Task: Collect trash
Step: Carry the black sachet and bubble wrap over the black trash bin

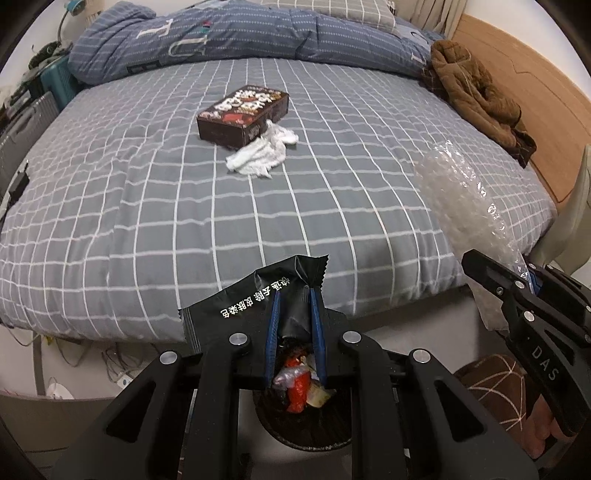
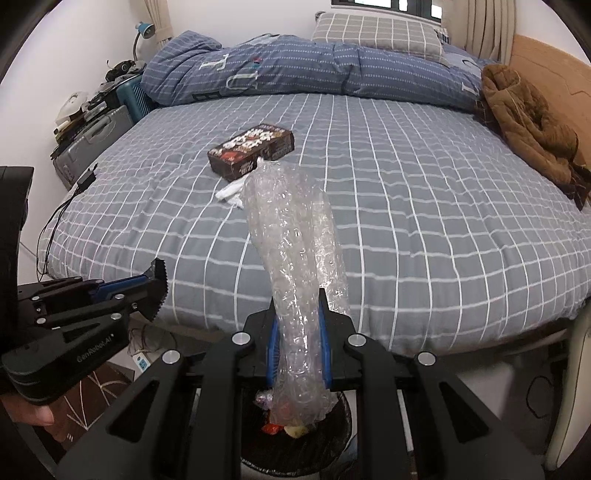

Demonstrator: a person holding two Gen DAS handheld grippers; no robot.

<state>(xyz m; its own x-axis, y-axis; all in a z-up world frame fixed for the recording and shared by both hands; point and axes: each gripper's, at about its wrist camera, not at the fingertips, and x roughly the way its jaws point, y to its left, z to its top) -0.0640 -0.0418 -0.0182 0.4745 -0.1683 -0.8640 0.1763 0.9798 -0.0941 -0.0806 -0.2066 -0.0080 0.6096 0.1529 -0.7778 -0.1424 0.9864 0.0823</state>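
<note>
While over the bin [image 1: 306, 424]: trash-laden jaws.

Home bedroom: checked bed [image 1: 184, 206], quilt [image 2: 266, 74], pillow [image 2: 376, 31].

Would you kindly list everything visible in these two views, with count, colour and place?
bed: one, grey checked sheet, fills the scene
duvet: one, blue, far end
pillow: one, grey checked, behind duvet
jacket: one, brown, by headboard
box: one, dark brown, mid-bed
tissue: one, white, touching box
bin: one, black, on the floor below the grippers
wrapper: one, black, in left gripper
bubble wrap: one, clear, in right gripper
</note>
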